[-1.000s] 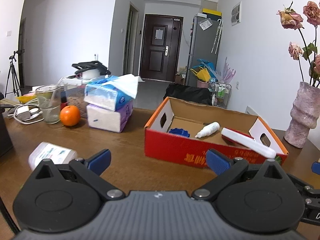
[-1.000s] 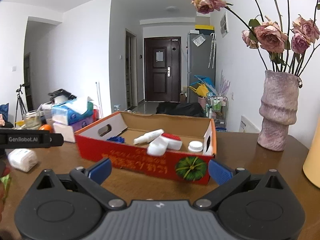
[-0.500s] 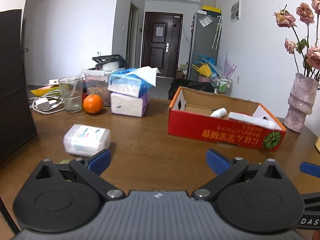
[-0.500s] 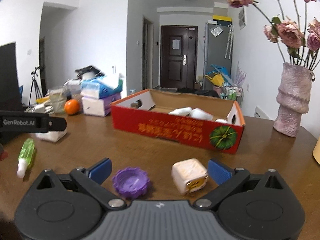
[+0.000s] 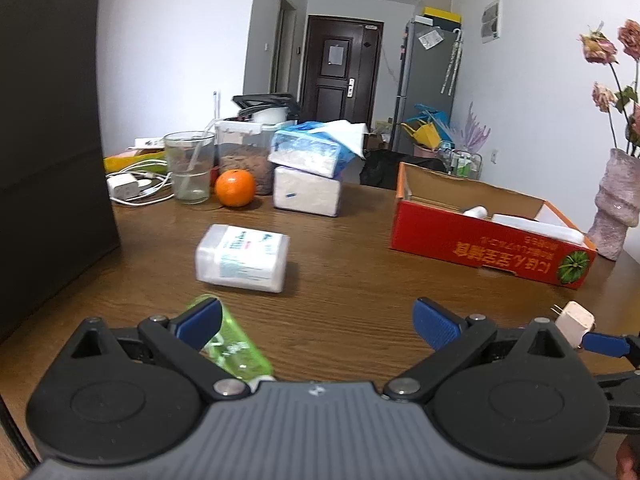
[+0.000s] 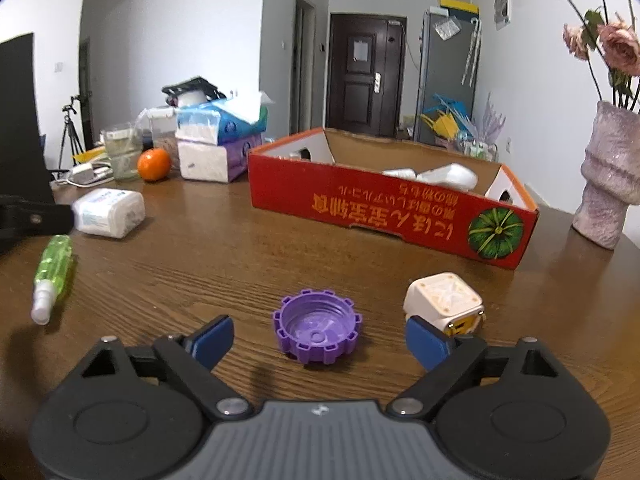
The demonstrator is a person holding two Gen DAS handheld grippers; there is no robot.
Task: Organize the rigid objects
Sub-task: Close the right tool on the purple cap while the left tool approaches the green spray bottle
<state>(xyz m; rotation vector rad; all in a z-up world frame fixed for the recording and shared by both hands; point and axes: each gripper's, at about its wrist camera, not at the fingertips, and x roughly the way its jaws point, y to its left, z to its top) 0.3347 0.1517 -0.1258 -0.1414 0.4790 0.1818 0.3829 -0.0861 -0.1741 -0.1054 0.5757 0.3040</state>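
A red cardboard box (image 6: pixel 384 210) (image 5: pixel 480 240) holding white items stands on the brown table. A purple cap (image 6: pixel 317 330) lies between the open jaws of my right gripper (image 6: pixel 318 338). A white charger cube (image 6: pixel 442 304) (image 5: pixel 574 322) sits by the right finger. My left gripper (image 5: pixel 318 322) is open and empty; a green spray bottle (image 5: pixel 236 346) (image 6: pixel 54 268) lies under its left finger. A white plastic jar (image 5: pixel 242 258) (image 6: pixel 110 213) lies on its side ahead of it.
Two stacked tissue packs (image 5: pixel 312 172), an orange (image 5: pixel 235 188), a glass (image 5: pixel 188 166), cables and a charger (image 5: pixel 128 186) crowd the far left. A dark block (image 5: pixel 48 140) stands at the left. A pink vase with flowers (image 6: pixel 610 176) stands at the far right.
Both grippers have pulled back from the box and dropped toward the table. The purple cap, charger cube and green bottle have come into view near the fingers.
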